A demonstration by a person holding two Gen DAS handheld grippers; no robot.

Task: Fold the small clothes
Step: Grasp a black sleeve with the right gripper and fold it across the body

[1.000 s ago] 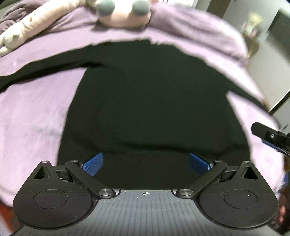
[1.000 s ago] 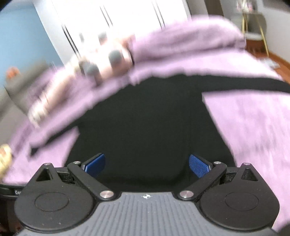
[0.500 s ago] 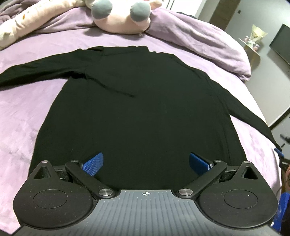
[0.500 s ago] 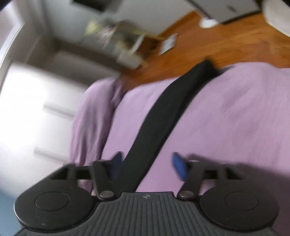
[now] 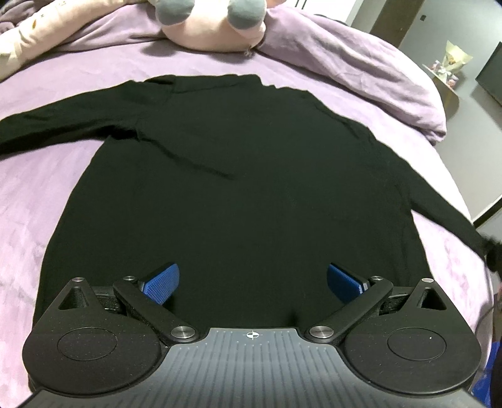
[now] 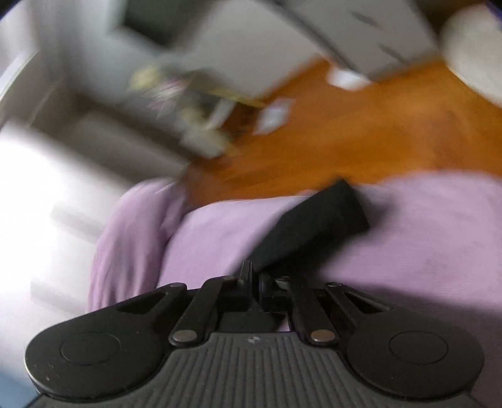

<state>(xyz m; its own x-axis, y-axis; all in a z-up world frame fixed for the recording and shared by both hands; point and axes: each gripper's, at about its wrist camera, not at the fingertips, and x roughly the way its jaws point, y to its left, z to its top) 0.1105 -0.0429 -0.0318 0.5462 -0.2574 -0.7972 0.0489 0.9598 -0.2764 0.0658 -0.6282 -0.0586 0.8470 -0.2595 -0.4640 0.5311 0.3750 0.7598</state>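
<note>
Black, one long-sleeved sweater [image 5: 244, 175] lies flat on the purple bedspread [image 5: 47, 188], collar toward the plush toy [image 5: 213, 28], hem nearest the left gripper [image 5: 252, 284], whose two blue pads stand wide apart above it. Both sleeves spread sideways. The right gripper [image 6: 255, 277] is closed on the right sleeve [image 6: 317, 226] near the bed's edge, wooden floor [image 6: 360, 135] beyond.
</note>
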